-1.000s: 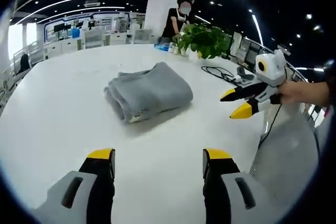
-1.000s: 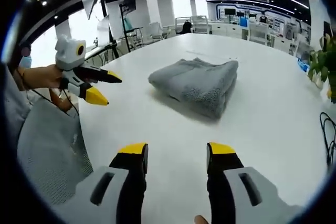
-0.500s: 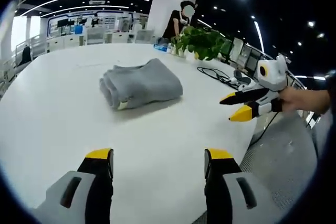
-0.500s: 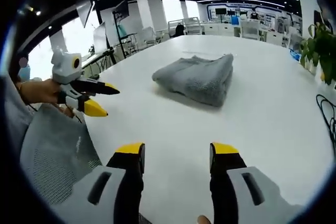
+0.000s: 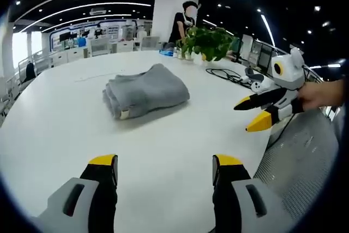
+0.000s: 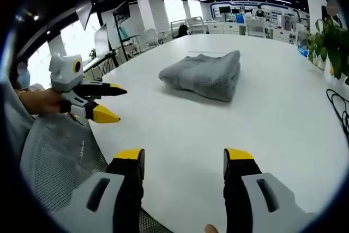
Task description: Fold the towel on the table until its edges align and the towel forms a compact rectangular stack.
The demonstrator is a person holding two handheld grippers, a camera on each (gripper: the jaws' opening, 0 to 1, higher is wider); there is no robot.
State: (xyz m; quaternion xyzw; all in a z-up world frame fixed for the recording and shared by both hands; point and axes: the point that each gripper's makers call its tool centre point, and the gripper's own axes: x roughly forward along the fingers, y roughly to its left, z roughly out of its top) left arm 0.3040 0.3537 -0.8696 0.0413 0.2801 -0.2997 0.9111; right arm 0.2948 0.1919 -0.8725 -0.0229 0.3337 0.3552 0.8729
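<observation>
A grey towel (image 5: 145,90) lies folded into a thick rectangular stack on the white table (image 5: 65,118); the right gripper view has the same towel (image 6: 203,75) further up the table (image 6: 272,113). My left gripper (image 5: 164,162) stands open near the table's front edge, well short of the towel, with nothing between its jaws. My right gripper (image 6: 184,156) is open too, back over the table's near edge. The right gripper (image 5: 255,112) comes in from the right in the left gripper view, jaws apart. The left gripper (image 6: 107,103) enters from the left in the right gripper view.
A potted green plant (image 5: 210,42) and a black cable (image 5: 226,76) sit at the table's far side. A person (image 5: 182,20) stands behind the plant. A grey mesh chair (image 6: 54,156) is beside the table edge. Desks and chairs fill the room behind.
Both grippers have drawn back from the towel toward the table's edge, so the towel looks a bit smaller and farther. The towel itself has stayed put.
</observation>
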